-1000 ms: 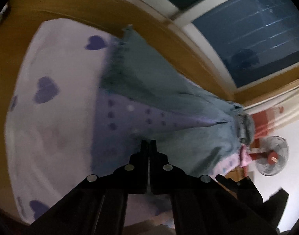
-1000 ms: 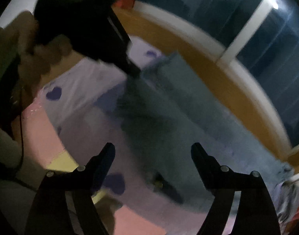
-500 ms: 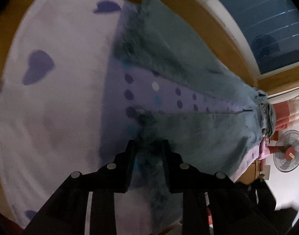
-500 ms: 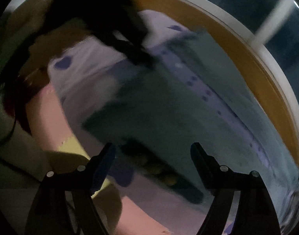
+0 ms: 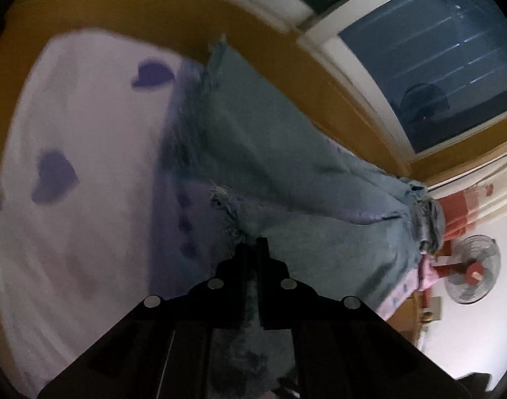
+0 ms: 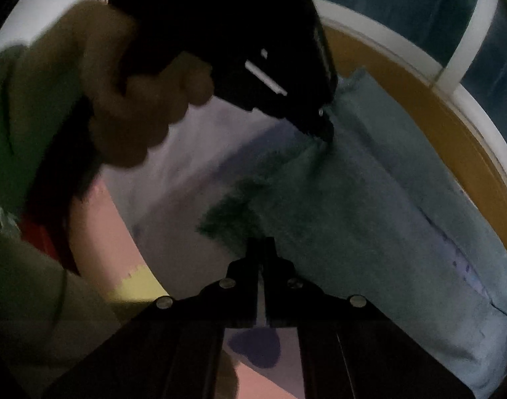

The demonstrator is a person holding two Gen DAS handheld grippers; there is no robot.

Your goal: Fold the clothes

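Bed sheet (image 5: 87, 199) with purple hearts carries jeans (image 5: 286, 166); left tool (image 5: 252, 244) and right tool (image 6: 260, 244) each pinch a frayed hem.

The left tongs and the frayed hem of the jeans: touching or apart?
Touching. The left wrist view shows the left tongs shut on the frayed hem of the jeans.

No writing, labels, brands or numbers legible anywhere; both views dim and blurred. Only purple heart print on bedsheet (image 5: 87, 173).
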